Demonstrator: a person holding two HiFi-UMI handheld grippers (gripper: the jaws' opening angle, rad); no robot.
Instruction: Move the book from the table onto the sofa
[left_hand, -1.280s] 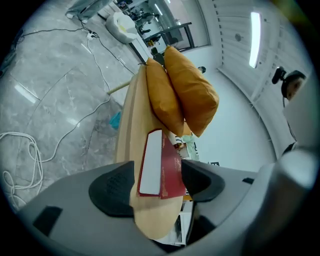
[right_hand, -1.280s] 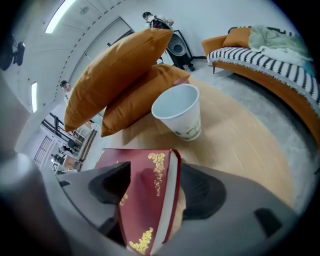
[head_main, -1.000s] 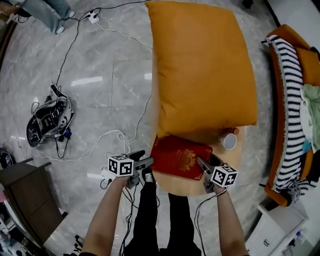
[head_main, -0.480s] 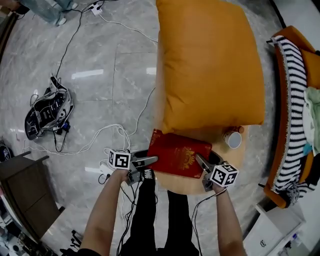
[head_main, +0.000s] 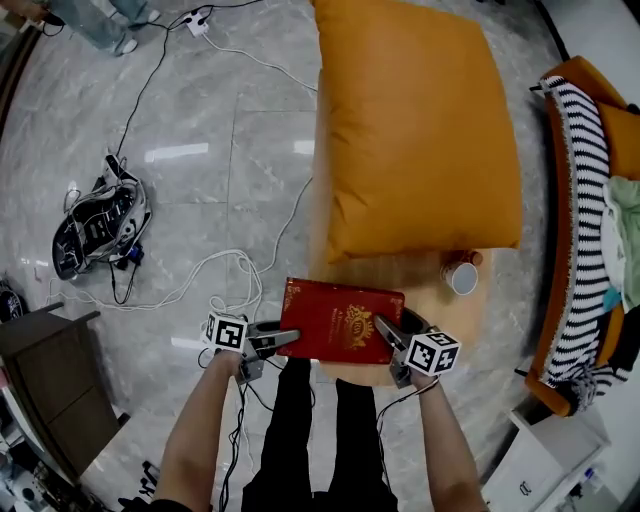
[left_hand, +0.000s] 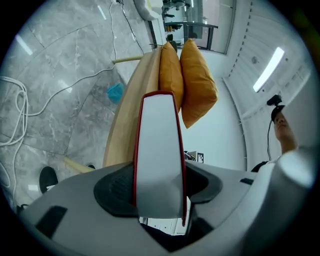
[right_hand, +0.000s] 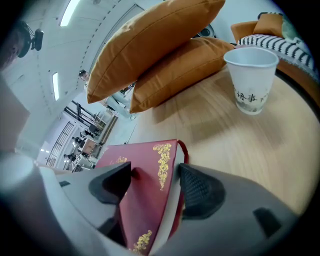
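Observation:
The red book (head_main: 340, 318) with gold ornament lies flat, hanging over the near edge of the wooden table (head_main: 432, 302), between my two grippers. My left gripper (head_main: 287, 339) has just been closing its jaws and is shut on the book's left edge. In the left gripper view the white page edge of the book (left_hand: 157, 145) fills the gap of the left gripper (left_hand: 160, 186), both pads against the red covers. My right gripper (head_main: 386, 330) is shut on the right near corner. In the right gripper view its pads (right_hand: 199, 189) clamp the book (right_hand: 142, 167) above and below.
A big orange cushion (head_main: 415, 130) covers the far part of the table; a white paper cup (head_main: 461, 277) stands by its near right corner. The orange sofa (head_main: 585, 200) with a striped throw runs along the right. White cables (head_main: 200, 280) and a black bag (head_main: 95, 225) lie on the floor at left.
The book has come left and toward me, out past the table's near edge. Both grippers drew back with it, and the left jaws closed onto its edge.

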